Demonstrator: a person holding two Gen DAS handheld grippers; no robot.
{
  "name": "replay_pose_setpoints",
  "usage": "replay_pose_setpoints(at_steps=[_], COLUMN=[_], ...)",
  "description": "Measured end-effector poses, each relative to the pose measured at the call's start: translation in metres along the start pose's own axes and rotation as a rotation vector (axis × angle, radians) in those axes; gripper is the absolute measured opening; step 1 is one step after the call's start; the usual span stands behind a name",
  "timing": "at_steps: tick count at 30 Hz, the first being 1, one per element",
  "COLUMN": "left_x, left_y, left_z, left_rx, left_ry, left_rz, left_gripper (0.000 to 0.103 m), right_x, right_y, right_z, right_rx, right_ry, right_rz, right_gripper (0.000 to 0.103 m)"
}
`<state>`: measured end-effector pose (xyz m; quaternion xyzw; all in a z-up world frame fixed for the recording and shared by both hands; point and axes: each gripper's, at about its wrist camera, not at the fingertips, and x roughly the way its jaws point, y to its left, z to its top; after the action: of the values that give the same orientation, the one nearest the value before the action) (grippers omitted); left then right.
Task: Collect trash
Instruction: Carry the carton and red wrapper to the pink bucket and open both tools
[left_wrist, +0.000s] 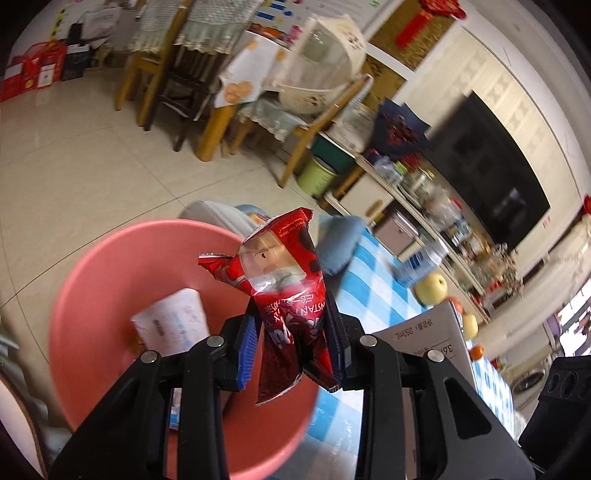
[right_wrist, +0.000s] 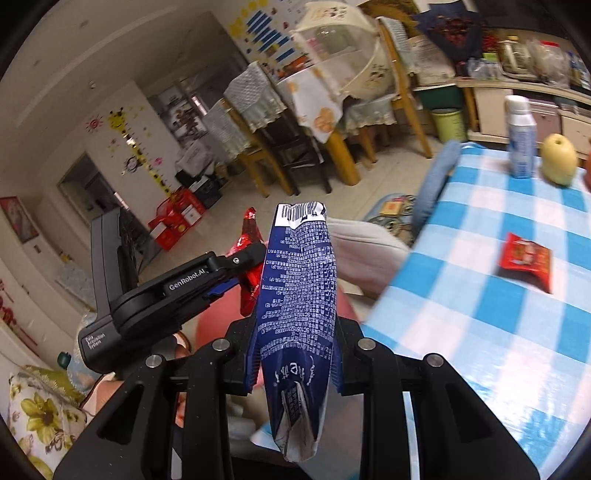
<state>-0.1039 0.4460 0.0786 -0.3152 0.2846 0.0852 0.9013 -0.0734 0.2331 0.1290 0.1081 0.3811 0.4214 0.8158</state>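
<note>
My left gripper (left_wrist: 291, 332) is shut on a crumpled red wrapper (left_wrist: 284, 280) and holds it above a pink basin (left_wrist: 92, 280). A white packet (left_wrist: 173, 325) lies inside the basin. My right gripper (right_wrist: 295, 354) is shut on a dark blue wrapper (right_wrist: 299, 295) that stands upright between the fingers. In the right wrist view the left gripper (right_wrist: 236, 273) sits just left of mine with the red wrapper (right_wrist: 251, 254), over the basin (right_wrist: 218, 314). Another red wrapper (right_wrist: 526, 260) lies on the blue-checked tablecloth (right_wrist: 480, 332) to the right.
On the table stand a blue-white bottle (right_wrist: 521, 138) and a yellow apple (right_wrist: 559, 158). A grey carton (left_wrist: 428, 332) sits near the left gripper. A blue cushion (left_wrist: 340, 243), wooden chairs (left_wrist: 177, 74) and a green bin (left_wrist: 317, 177) stand beyond.
</note>
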Motion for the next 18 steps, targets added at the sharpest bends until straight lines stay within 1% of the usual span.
replay_pose_setpoints(at_steps=[4, 9, 11, 12, 13, 14, 15, 16, 17, 18], left_x=[-0.004, -0.006, -0.006, -0.006, -0.007, -0.007, -0.007, -0.008, -0.008, -0.008], left_y=[0.019, 0.034, 0.037, 0.038, 0.040, 0.042, 0.043, 0.044, 0.044, 0.043], left_z=[0.005, 0.008, 0.007, 0.007, 0.008, 0.008, 0.008, 0.009, 0.009, 0.009], left_rx=[-0.039, -0.080, -0.091, -0.097, -0.103, -0.116, -0.119, -0.117, -0.114, -0.110], left_ry=[-0.010, -0.014, -0.009, -0.009, -0.014, -0.015, -0.020, -0.031, -0.037, -0.041], left_rz=[0.016, 0.030, 0.045, 0.065, 0.080, 0.085, 0.094, 0.121, 0.135, 0.143], left_gripper=[0.034, 0.034, 0.035, 0.039, 0.043, 0.051, 0.056, 0.065, 0.069, 0.070], right_x=[0.021, 0.041, 0.053, 0.057, 0.061, 0.064, 0.066, 0.066, 0.063, 0.062], right_y=[0.018, 0.036, 0.040, 0.041, 0.039, 0.037, 0.035, 0.034, 0.032, 0.032], right_z=[0.005, 0.011, 0.014, 0.014, 0.014, 0.014, 0.013, 0.011, 0.010, 0.008], right_rx=[-0.013, -0.027, -0.024, -0.019, -0.014, -0.001, 0.012, 0.019, 0.018, 0.009], right_ry=[0.017, 0.034, 0.044, 0.046, 0.048, 0.050, 0.048, 0.043, 0.034, 0.027], right_rz=[0.024, 0.047, 0.051, 0.042, 0.037, 0.035, 0.033, 0.027, 0.012, -0.006], right_gripper=[0.031, 0.031, 0.032, 0.035, 0.044, 0.049, 0.059, 0.066, 0.068, 0.072])
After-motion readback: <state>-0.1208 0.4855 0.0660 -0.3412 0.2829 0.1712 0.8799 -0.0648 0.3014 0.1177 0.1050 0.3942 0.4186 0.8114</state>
